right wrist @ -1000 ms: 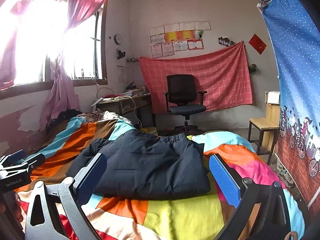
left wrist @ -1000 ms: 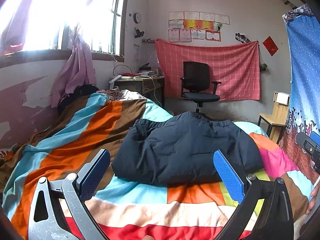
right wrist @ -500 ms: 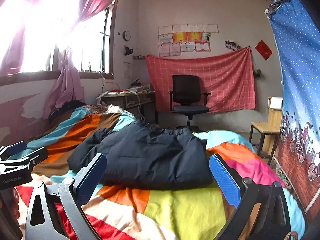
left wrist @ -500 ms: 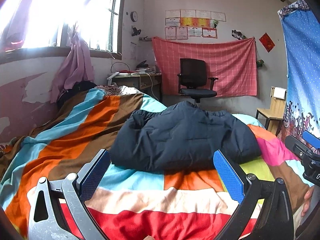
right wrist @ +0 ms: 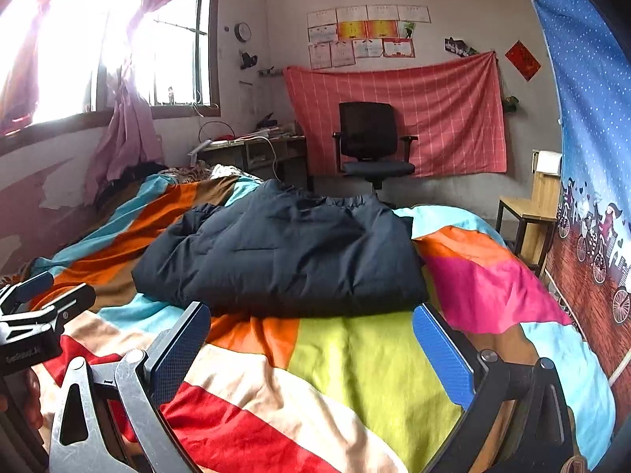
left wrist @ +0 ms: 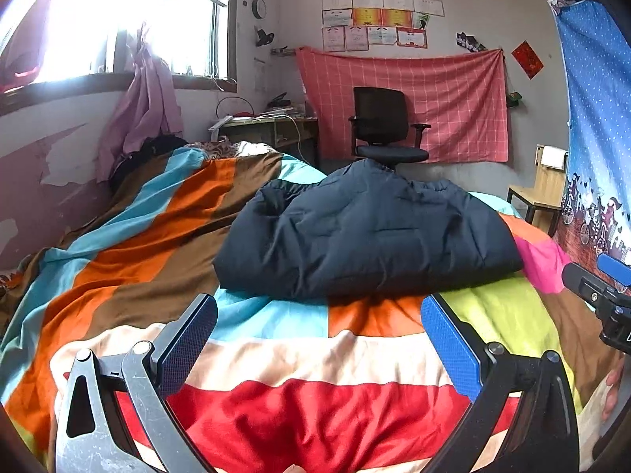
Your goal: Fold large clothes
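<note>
A dark navy padded jacket [left wrist: 366, 236] lies folded into a thick bundle on a bed covered by a brightly striped blanket [left wrist: 276, 354]. The bundle sits toward the far half of the bed, with its elastic hem edge turned to the far side and a bunched sleeve or collar at its left end.

The left gripper [left wrist: 319, 339] hangs above the near part of the blanket with its blue-padded fingers [left wrist: 449, 339] spread wide, grasping nothing. The right gripper [right wrist: 311, 339] does the same just to its right, jaws released and empty. Each tool shows at the edge of the other's view, side by side, with part of a hand [left wrist: 613, 388] visible at the right gripper's handle.

Compared with a second ago, both grippers have drawn back toward the near end of the bed and tilted down a little: more of the red and cream stripes fills the foreground, and the jacket sits farther from the fingertips. The jacket itself has kept its folded shape and place.

Beyond the bed stand a black office chair [left wrist: 382, 130], a red checked cloth [left wrist: 434, 98] pinned on the far wall, a cluttered desk [left wrist: 268, 126] under a bright window [left wrist: 118, 19] on the left, and a wooden chair [left wrist: 540, 185] on the right.
</note>
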### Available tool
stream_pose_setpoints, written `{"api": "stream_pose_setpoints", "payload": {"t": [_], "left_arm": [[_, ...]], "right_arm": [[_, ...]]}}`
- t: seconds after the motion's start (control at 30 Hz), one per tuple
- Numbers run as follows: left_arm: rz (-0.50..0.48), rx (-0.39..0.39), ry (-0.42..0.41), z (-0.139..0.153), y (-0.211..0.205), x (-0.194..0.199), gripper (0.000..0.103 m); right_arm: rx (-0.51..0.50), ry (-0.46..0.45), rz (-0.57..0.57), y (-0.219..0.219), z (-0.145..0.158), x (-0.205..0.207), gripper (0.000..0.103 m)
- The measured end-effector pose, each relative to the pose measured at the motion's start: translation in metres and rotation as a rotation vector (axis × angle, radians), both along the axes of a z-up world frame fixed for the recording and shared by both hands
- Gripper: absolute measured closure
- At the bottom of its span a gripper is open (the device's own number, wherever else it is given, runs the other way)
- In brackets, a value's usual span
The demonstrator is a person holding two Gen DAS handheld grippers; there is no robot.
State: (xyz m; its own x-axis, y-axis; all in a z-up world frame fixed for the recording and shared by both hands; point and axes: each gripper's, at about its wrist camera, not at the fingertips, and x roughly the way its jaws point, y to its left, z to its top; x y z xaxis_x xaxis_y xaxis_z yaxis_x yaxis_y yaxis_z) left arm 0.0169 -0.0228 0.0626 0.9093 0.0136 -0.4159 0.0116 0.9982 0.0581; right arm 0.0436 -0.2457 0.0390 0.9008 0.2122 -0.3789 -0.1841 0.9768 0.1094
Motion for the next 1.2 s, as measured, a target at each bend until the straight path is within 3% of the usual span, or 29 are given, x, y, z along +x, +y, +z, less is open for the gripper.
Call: {"api": "stream_pose_setpoints", "payload": {"t": [1.2], "left_arm": [[-0.013, -0.003, -0.015, 0.003, 0.0052, -0.0009, 0.002]], "right_arm": [[-0.001, 0.005, -0.019, -0.0038, -0.0034, -0.0001, 0.0]]}}
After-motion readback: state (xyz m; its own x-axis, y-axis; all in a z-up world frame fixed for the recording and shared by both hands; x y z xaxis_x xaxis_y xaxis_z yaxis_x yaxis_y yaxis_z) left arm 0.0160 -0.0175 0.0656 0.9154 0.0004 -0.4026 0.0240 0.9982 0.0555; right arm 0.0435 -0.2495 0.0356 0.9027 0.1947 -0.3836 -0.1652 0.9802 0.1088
